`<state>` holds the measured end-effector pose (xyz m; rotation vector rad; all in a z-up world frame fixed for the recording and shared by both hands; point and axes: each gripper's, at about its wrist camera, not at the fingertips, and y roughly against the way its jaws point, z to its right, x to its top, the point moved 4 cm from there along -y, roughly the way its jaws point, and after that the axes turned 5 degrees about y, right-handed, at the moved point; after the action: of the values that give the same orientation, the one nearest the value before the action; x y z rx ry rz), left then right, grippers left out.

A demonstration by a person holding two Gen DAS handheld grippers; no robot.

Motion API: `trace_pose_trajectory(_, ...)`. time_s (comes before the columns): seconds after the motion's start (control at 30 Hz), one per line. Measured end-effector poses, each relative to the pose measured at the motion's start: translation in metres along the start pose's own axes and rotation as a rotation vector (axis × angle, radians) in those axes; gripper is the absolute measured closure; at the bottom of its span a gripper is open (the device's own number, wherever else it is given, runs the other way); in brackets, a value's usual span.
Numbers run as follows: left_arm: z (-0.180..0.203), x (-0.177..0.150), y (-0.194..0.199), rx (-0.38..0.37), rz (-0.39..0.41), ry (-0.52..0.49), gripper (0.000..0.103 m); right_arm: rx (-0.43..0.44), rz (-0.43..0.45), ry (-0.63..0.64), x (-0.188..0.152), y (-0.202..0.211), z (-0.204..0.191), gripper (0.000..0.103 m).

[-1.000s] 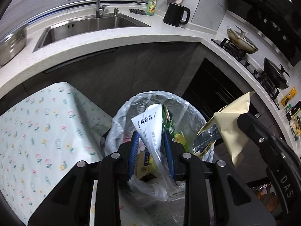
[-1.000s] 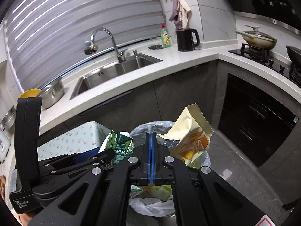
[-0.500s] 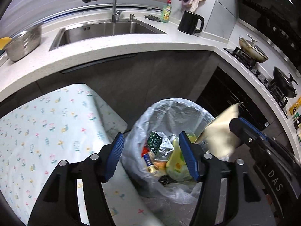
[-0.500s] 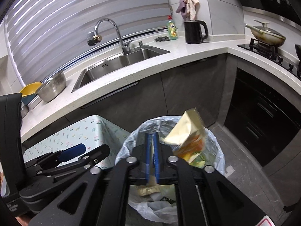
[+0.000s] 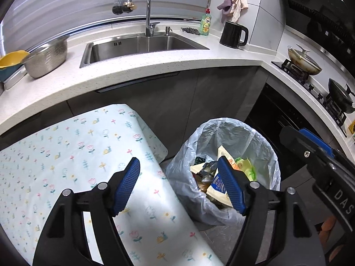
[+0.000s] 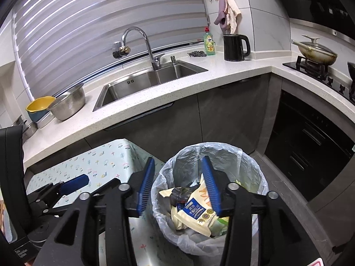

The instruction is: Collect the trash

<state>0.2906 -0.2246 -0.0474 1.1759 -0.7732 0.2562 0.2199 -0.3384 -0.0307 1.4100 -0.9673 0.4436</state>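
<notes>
Now both grippers, left (image 5: 178, 185) and right (image 6: 178, 185), have just been opening, fingers apart and empty; wrappers (image 6: 195, 210) dropped into bin (image 6: 253, 166), drop-off done.

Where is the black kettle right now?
The kettle stands on the counter in the back corner, right of the sink, with the green soap bottle just to its left and cloths hanging on the wall above.
</notes>
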Motion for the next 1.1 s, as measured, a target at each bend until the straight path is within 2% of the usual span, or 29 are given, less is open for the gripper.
trace_pose_trajectory(0.17, -0.006, -0.007, 0.019, 0.024, 0.007, -0.001, 0.030, -0.004, -0.009, 0.009, -0.008, 0.019, -0.006, 0.049)
trace_pose_trajectory(0.3, -0.013, -0.016, 0.034, 0.047, 0.010, 0.008, 0.020, -0.006, -0.028, 0.016, -0.019, 0.037, -0.012, 0.048)
trace_pose_trajectory(0.4, -0.016, -0.023, 0.045, 0.087, 0.020, -0.001, 0.020, -0.012, -0.037, 0.029, -0.028, 0.047, -0.016, 0.040)
trace_pose_trajectory(0.5, -0.019, -0.028, 0.053, 0.103, 0.016, 0.003, 0.015, -0.029, -0.048, 0.045, -0.038, 0.058, -0.018, 0.035)
trace_pose_trajectory(0.6, -0.018, -0.034, 0.060, 0.111, 0.013, -0.001, 0.014, -0.053, -0.058, 0.058, -0.045, 0.066, -0.018, 0.031)
trace_pose_trajectory(0.67, -0.016, -0.039, 0.062, 0.120, 0.008, -0.009, 0.012, -0.056, -0.065, 0.054, -0.050, 0.070, -0.017, 0.024)
trace_pose_trajectory(0.9, -0.008, -0.057, 0.068, 0.127, -0.011, -0.019, 0.012, -0.051, -0.084, 0.039, -0.067, 0.077, -0.010, 0.015)
trace_pose_trajectory(0.93, -0.007, -0.060, 0.068, 0.132, -0.013, -0.020, 0.012, -0.057, -0.088, 0.041, -0.069, 0.076, -0.009, 0.008)
trace_pose_trajectory(0.97, -0.007, -0.062, 0.068, 0.142, -0.014, -0.018, 0.012, -0.059, -0.088, 0.038, -0.071, 0.077, -0.008, 0.006)
trace_pose_trajectory(1.1, -0.005, -0.071, 0.065, 0.152, -0.028, -0.020, 0.011, -0.060, -0.102, 0.012, -0.078, 0.077, 0.001, 0.006)
